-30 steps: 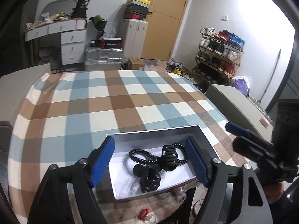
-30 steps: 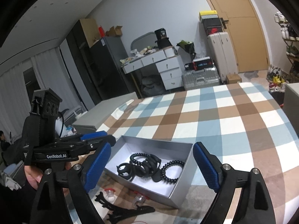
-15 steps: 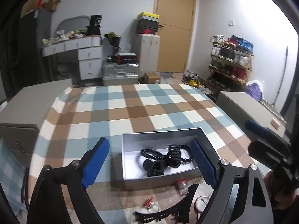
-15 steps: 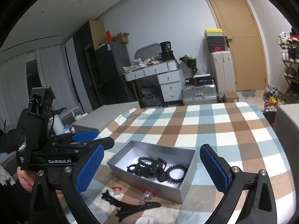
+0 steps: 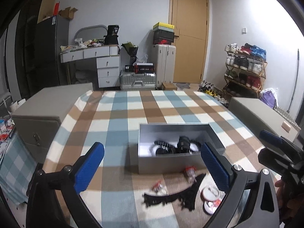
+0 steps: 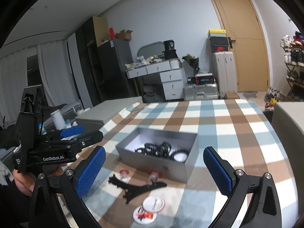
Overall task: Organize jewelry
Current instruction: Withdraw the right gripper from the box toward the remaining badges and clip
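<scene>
A grey open box [image 5: 180, 164] [image 6: 152, 164] stands on the checked cloth, holding black beaded bracelets and a claw clip [image 5: 178, 146] [image 6: 161, 150]. In front of it lie black headbands [image 5: 171, 195] [image 6: 136, 188], two small red-capped jars [image 5: 190, 172] [image 6: 123, 173] and round white discs [image 5: 210, 192] [image 6: 153, 204]. My left gripper [image 5: 151, 146] hovers short of the box, its jaws opening with nothing between them. My right gripper [image 6: 154, 150] stands wide open and empty, also back from the box. Neither touches anything.
The checked cloth [image 5: 133, 114] covers a table flanked by grey cabinets [image 5: 47, 104] [image 5: 266, 114]. Beyond are a white desk [image 5: 98, 57], suitcases [image 5: 138, 78], a shoe rack [image 5: 245, 66] and a door [image 5: 190, 38]. A hand [image 6: 20, 182] holds the left gripper's body.
Both grippers have drawn back from the box and their jaws have spread wider. The headbands, jars and discs in front of the box have come fully into view.
</scene>
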Demonstrator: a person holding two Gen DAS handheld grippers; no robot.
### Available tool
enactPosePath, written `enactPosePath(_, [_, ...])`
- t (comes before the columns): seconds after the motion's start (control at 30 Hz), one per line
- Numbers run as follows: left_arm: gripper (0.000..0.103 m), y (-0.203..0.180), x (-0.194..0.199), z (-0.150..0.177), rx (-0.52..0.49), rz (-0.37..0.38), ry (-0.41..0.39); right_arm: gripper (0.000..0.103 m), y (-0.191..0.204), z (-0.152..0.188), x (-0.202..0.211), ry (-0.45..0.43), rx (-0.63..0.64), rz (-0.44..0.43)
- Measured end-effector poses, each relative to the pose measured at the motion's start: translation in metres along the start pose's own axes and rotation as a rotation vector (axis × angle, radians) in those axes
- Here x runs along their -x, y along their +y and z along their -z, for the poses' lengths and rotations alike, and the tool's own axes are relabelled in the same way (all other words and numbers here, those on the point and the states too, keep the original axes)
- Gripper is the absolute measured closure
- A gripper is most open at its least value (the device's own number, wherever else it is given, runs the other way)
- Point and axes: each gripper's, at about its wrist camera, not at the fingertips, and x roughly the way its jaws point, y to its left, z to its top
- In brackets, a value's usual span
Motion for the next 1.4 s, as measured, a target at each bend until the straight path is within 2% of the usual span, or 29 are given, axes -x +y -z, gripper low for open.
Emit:
enactPosePath(0.07, [0.003,0.001,0.001,0.008,0.013,-0.016,0.009,0.0,0.0,0.009,0.002,0.021,-0.011,-0.001])
enactPosePath(0.13, [0.003,0.001,0.001,0.017,0.042,-0.068,0.024,0.0,0.002,0.018,0.002,0.044,-0.018,-0.01])
enactPosePath(0.4, [0.003,-0.007,-0.001,0.054,0.036,-0.009,0.126,0.0,-0.005,0.045,-0.003,0.129,-0.048,0.058])
enactPosePath(0.57, [0.003,0.0,0.008,0.069,0.065,-0.024,0.145,0.0,-0.005,0.058,-0.02,0.213,-0.068,0.021])
enactPosePath(0.7, [0.003,0.005,0.009,0.077,0.08,-0.041,0.165,0.008,-0.001,0.067,-0.036,0.274,-0.076,0.007])
enactPosePath(0.87, [0.003,0.012,0.012,0.083,0.1,-0.066,0.158,0.009,0.001,0.071,-0.051,0.33,-0.085,0.01])
enactPosePath(0.93, [0.003,0.012,0.015,0.084,0.098,-0.065,0.153,0.018,0.002,0.072,-0.055,0.348,-0.078,0.021])
enactPosePath(1.07, [0.003,0.012,0.018,0.085,0.086,-0.064,0.144,0.02,0.004,0.073,-0.062,0.37,-0.068,0.04])
enactPosePath(1.17, [0.003,0.013,0.018,0.086,0.082,-0.056,0.14,0.026,0.01,0.073,-0.064,0.381,-0.051,0.037])
enactPosePath(1.3, [0.003,0.013,0.019,0.088,0.078,-0.047,0.144,0.032,0.02,0.075,-0.067,0.393,0.031,0.097])
enactPosePath(1.4, [0.003,0.013,0.019,0.088,0.079,-0.046,0.145,0.05,0.024,0.077,-0.067,0.392,0.082,0.16])
